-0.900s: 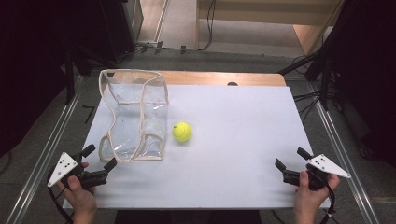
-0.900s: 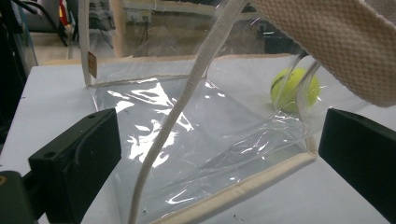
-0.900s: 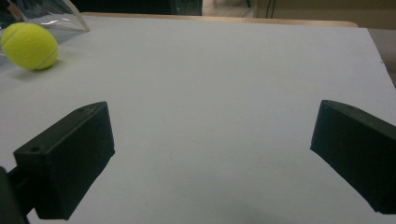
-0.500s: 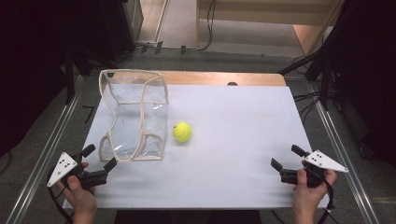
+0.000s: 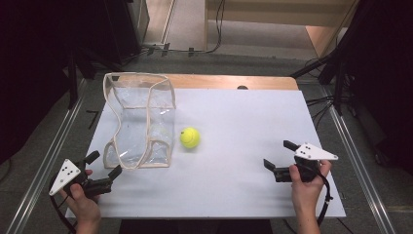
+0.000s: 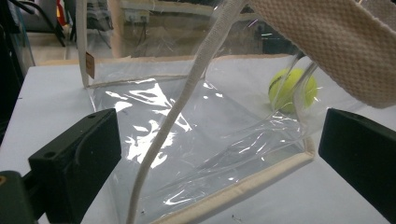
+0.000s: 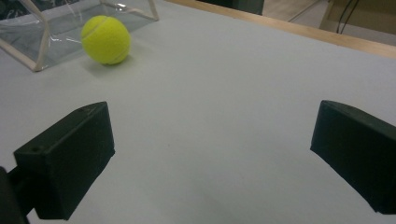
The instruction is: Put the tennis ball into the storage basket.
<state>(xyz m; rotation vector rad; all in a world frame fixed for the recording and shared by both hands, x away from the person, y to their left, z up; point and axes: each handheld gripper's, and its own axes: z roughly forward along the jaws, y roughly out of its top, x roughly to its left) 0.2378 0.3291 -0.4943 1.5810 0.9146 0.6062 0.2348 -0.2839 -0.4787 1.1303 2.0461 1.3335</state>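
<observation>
On the white counter (image 5: 243,146): clear bag (image 5: 141,122), standing open-topped at left; tennis ball (image 5: 190,137) just beside it, outside. Left hand-held gripper (image 5: 103,170), jaws apart, faces the bag's near corner. Right hand-held gripper (image 5: 280,156), jaws apart and empty, points toward the ball, likely lining up a pickup.

Bright table (image 5: 234,126), dark surroundings, perhaps overhead light.
</observation>
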